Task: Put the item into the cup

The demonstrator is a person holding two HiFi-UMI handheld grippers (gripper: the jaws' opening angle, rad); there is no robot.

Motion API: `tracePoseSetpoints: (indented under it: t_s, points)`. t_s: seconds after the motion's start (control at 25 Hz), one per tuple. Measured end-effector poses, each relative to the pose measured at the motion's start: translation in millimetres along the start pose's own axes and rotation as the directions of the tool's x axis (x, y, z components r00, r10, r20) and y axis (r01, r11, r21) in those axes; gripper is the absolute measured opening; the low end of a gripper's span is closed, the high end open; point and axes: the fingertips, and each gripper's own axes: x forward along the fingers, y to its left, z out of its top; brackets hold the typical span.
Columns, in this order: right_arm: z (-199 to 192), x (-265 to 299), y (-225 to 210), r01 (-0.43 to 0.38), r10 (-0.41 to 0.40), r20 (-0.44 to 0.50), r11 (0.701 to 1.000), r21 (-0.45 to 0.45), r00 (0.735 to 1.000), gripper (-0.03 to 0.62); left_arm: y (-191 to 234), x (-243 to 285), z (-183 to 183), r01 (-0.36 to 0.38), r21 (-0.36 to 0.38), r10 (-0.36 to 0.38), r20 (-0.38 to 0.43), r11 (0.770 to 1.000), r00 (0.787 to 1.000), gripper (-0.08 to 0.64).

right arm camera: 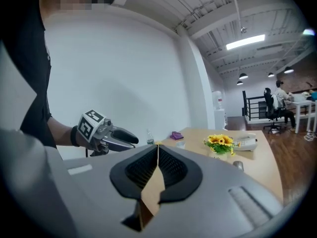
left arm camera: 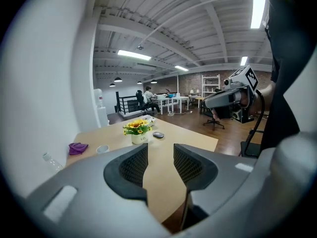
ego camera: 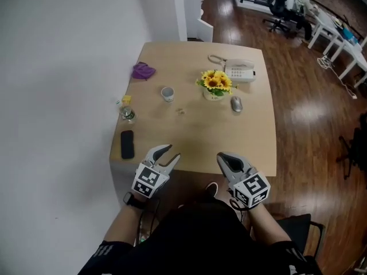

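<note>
Left gripper (ego camera: pixel 171 152): jaws apart, empty | right gripper (ego camera: pixel 225 158): clenched on nothing | cup (ego camera: pixel 167 94): well ahead of left gripper on tabletop (ego camera: pixel 218 145) | small item (ego camera: pixel 180 111) near cup, gripper-side, too small to identify | risk: I judged a clumsy pinch could skid it, and a long reach could tip the cup.

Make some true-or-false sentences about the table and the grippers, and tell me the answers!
1. The left gripper is open. True.
2. The right gripper holds the cup. False: it is shut on nothing; the cup stands on the table.
3. The computer mouse lies beside the sunflower pot. True.
4. The purple cloth is stuffed in the cup. False: it lies on the table, apart from the cup.
</note>
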Motion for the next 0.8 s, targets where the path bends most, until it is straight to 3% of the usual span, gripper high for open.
tracePoseSetpoints:
  t_s: [0.2,0.44,0.6,0.8]
  points:
    - [-1,24,-36,-0.082,0.081,-0.031,0.996,-0.027,0.996,0.029,35,63,2,-0.06,-0.059,0.058,-0.042,0.996,0.997,0.156]
    - [-4,47,-53,-0.126,0.126,-0.075,0.992,0.004,0.989,0.049,73,121,-40,-0.114,-0.043,0.105,-0.186,0.992,0.977,0.156]
    - [-1,70,-65,-0.131,0.13,-0.098,0.991,0.001,0.987,0.049,104,160,-62,-0.112,-0.057,0.094,-0.251,0.992,0.963,0.156]
    - [3,89,-84,-0.102,0.109,-0.114,0.993,0.06,0.988,0.049,143,208,-88,-0.099,-0.015,0.087,-0.37,0.995,0.925,0.138]
